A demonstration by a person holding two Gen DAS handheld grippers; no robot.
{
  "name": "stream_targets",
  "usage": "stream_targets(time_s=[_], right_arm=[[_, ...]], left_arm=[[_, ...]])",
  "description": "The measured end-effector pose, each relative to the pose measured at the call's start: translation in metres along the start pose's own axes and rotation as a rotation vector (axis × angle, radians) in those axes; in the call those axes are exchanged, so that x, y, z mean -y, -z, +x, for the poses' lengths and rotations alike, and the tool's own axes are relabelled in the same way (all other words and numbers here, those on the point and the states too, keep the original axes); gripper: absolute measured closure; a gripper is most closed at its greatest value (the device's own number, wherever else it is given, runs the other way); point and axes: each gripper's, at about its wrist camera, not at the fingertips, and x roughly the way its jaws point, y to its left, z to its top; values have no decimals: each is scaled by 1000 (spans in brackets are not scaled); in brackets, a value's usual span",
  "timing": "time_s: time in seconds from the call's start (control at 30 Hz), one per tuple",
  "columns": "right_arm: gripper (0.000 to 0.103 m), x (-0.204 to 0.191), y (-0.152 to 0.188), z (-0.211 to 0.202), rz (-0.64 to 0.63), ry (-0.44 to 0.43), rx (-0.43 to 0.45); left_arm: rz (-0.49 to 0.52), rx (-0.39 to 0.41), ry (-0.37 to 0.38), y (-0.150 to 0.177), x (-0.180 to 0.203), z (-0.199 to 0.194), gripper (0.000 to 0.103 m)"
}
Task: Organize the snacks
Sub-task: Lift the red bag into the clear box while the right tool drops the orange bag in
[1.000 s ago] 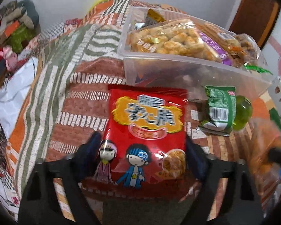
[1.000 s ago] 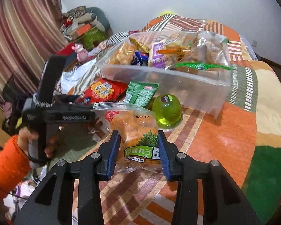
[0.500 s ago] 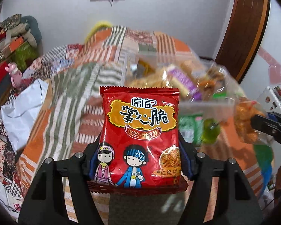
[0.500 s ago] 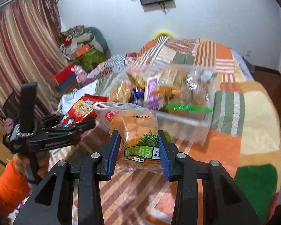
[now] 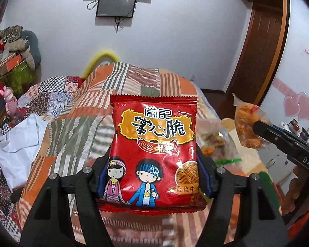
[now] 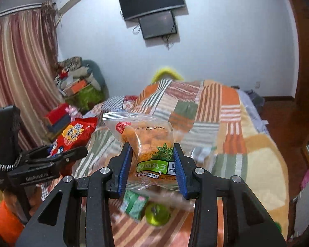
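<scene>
- Left tongs [image 5: 152, 183] clamp red noodle-snack bag [image 5: 154, 144], raised above bed; its lower corners hide behind the pads.
- Right tongs [image 6: 152, 170] clamp clear orange-ball packet [image 6: 148, 150].
- Below, blurred: green packet [image 6: 135, 204], green jelly cup [image 6: 157, 215].
- Farther right, snack bin [image 5: 214, 140] smeared, contents unreadable.
- Patchwork bed [image 6: 206, 107] beyond.

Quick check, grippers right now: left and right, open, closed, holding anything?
Left gripper: closed on the red snack bag, lifted off the bed.
Right gripper: closed on the clear orange snack bag, also lifted.
</scene>
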Motion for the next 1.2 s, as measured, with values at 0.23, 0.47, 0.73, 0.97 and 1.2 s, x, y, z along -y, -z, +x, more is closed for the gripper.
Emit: stream_targets(time_s=[0.23, 0.47, 0.73, 0.97, 1.2], right_arm=[[67, 7, -15, 16, 19, 31, 25], [67, 18, -13, 47, 39, 65, -22], [67, 21, -1, 78, 17, 107, -97], [67, 16, 7, 94, -50, 145, -140], [65, 15, 5, 95, -56, 138, -163]], left_arm=[[-9, -9, 10, -17, 8, 27, 35], [-37, -79, 18, -26, 9, 74, 35], [-34, -148, -14, -24, 8, 119, 35], [-37, -185, -55, -20, 4, 142, 35], [-33, -198, -57, -18, 5, 144, 27]])
